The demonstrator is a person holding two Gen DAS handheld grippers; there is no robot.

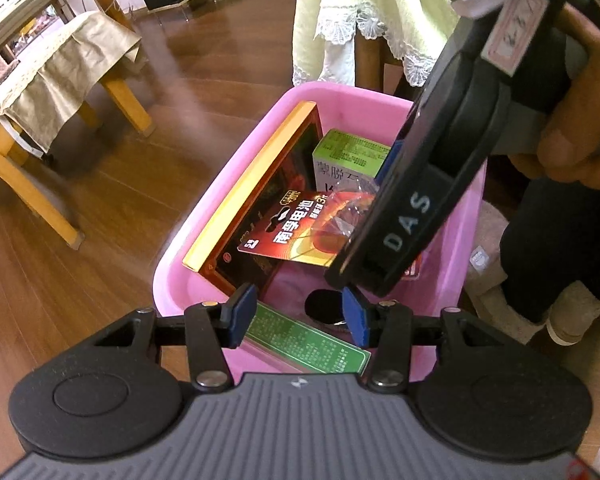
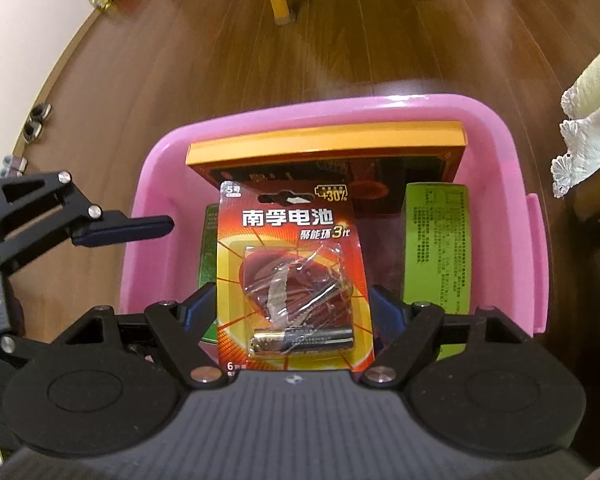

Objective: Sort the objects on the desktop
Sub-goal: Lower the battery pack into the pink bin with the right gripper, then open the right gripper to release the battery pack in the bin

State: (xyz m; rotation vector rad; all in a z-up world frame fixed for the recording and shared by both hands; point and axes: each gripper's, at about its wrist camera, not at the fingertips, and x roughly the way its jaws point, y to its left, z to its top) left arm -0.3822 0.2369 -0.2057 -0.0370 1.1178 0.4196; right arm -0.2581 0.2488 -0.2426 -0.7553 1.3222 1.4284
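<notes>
Currently a red battery blister card (image 2: 290, 276) is clamped between the blue pads of the right tool (image 2: 296, 312), held upright over the pink plastic bin (image 2: 496, 128). One battery is seen at the bottom of the torn clear blister; the rest of the blister looks crumpled. In the left wrist view the right tool (image 1: 420, 184) is seen reaching down into the bin from the upper right, gripped by a hand (image 1: 580, 92), with the card (image 1: 296, 232) at its tip.

The left tool (image 1: 296, 316) is spread apart and holds nothing, hovering over the bin's near rim (image 1: 172, 280). One of its fingers (image 2: 140, 228) shows at the left edge of the right wrist view, over the bin's left wall.

Inside the bin, a flat red box with a yellow edge (image 2: 324, 148) is leaned against the far wall. A green-and-white carton (image 1: 344, 156) stands beside it, and a flat green box (image 1: 308, 344) lies near the left tool. The bin sits on the wooden floor (image 1: 80, 240).
</notes>
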